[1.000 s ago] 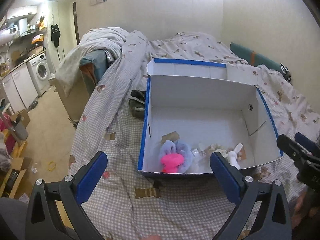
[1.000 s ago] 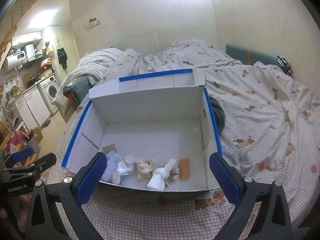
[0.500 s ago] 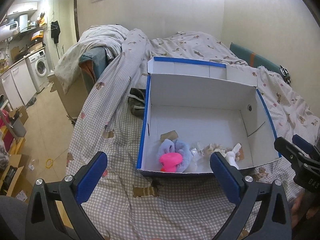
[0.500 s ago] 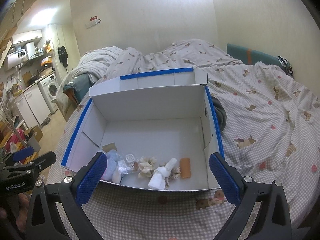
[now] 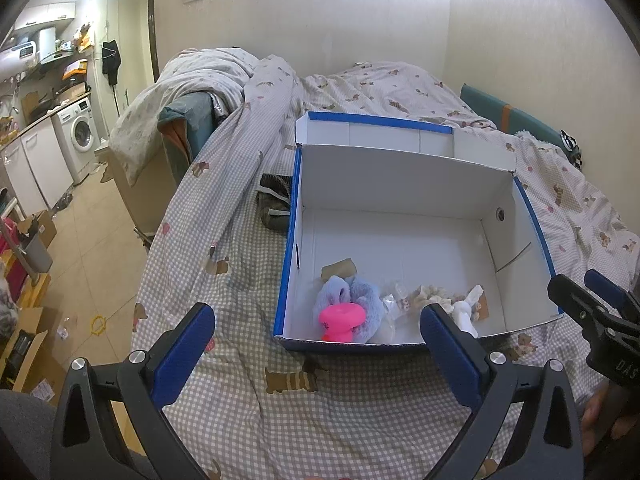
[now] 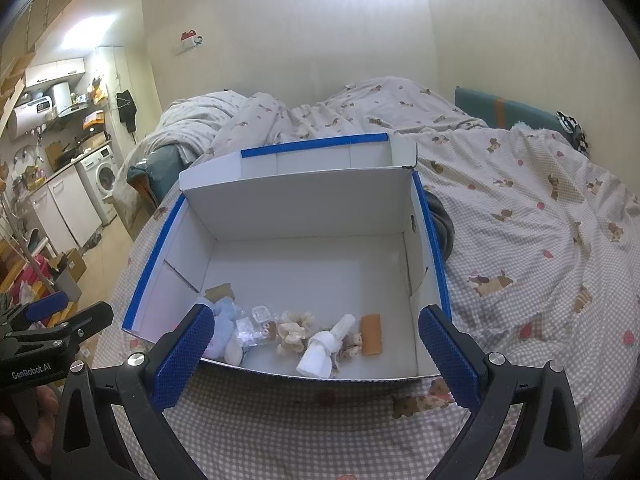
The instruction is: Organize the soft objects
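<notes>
At the bottom of each frame, the left gripper [image 5: 316, 334] and right gripper [image 6: 314, 338] gape wide, holding nothing. Just beyond, mid-frame, the blue-edged white cardboard box [image 5: 400, 204] sits on the checked bedspread [image 5: 248, 280], with a pink-and-lilac plush toy [image 5: 348, 314], white rolled cloth [image 6: 326, 348] and orange cloth roll [image 6: 371, 335] along its near wall.

Both grippers are drawn slightly back from the box [image 5: 404, 216], toward 6 o'clock. In the left wrist view more checked bedsheet [image 5: 340, 408] is seen before its near wall. The right gripper [image 5: 592, 300], at 3 o'clock there, is shifted slightly inward.
</notes>
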